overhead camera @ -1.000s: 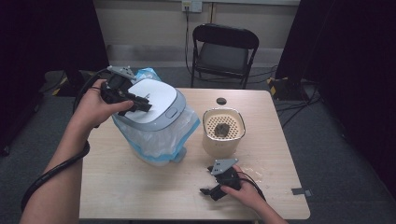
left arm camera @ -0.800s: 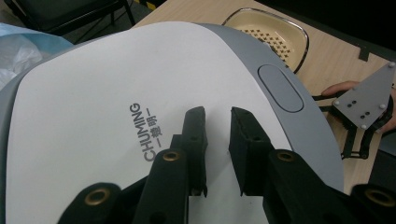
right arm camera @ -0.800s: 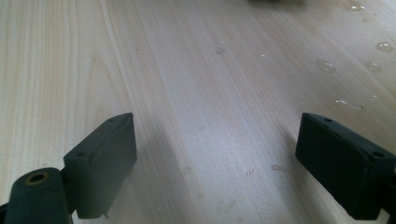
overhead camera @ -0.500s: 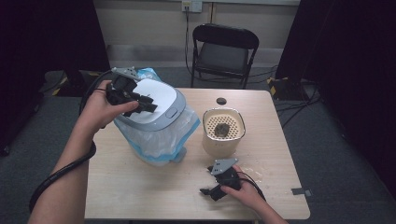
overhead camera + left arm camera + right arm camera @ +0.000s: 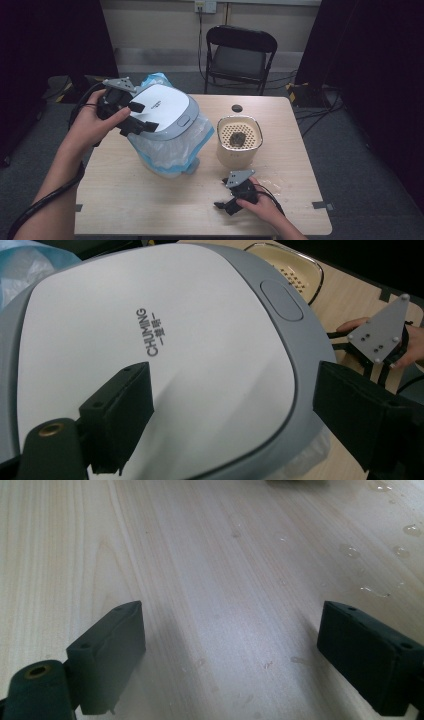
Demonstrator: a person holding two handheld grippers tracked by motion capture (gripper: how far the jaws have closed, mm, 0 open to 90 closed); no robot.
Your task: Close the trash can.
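A bin with a white and grey lid (image 5: 165, 110) (image 5: 200, 315) stands on the table's left half, lined with a blue and clear plastic bag (image 5: 170, 152). My left gripper (image 5: 142, 117) (image 5: 232, 385) hovers over the lid's left side. Its jaws have just been opening and now stand wide apart, with nothing clamped between them. My right gripper (image 5: 221, 194) (image 5: 230, 625) rests low on the wooden table (image 5: 150, 200) near the front edge, open and empty. It is also in the left gripper view, where its grey plate (image 5: 380, 335) sits far off.
A cream perforated basket (image 5: 235, 156) with something dark inside stands right of the bin. A small black round thing (image 5: 237, 108) lies at the table's back. Water drops (image 5: 375, 590) dot the wood by the right gripper. A black folding chair (image 5: 240, 55) stands behind the table.
The left gripper's jaws have gone from shut to wide open, and the hand has drawn a little to the left across the lid. The right hand has stayed put.
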